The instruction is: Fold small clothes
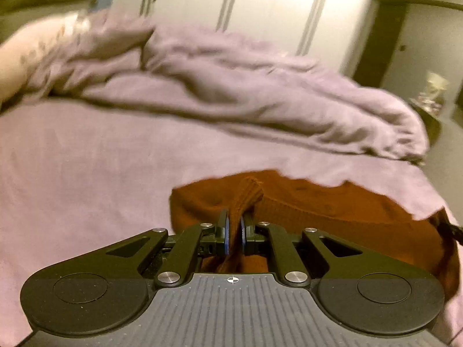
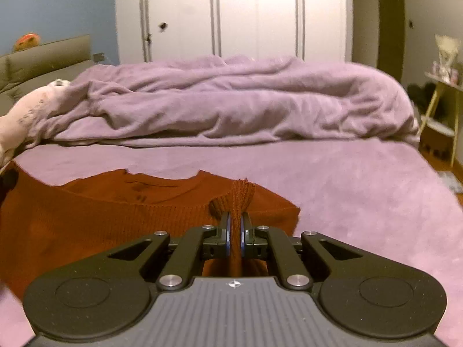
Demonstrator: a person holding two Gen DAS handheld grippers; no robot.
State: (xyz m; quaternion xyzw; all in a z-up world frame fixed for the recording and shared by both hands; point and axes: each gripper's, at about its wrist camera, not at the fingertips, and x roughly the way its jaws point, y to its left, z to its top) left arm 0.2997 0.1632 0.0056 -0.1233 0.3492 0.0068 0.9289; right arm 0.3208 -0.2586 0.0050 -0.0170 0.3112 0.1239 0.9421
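A rust-orange knitted sweater [image 1: 332, 205] lies spread on the purple bed cover [image 1: 86, 179]. My left gripper [image 1: 235, 225] is shut on a ribbed edge of the sweater at its left side, and the fabric rises between the blue pads. In the right wrist view the same sweater [image 2: 101, 217] stretches to the left, and my right gripper [image 2: 235, 225] is shut on a ribbed fold at its right side. The sweater hangs stretched between the two grippers, just above the bed.
A crumpled purple duvet [image 2: 231, 101] lies heaped across the far half of the bed. A pillow [image 2: 26, 110] sits at the far left. White wardrobe doors [image 2: 231, 14] stand behind. A small side table [image 2: 442, 110] stands at the right.
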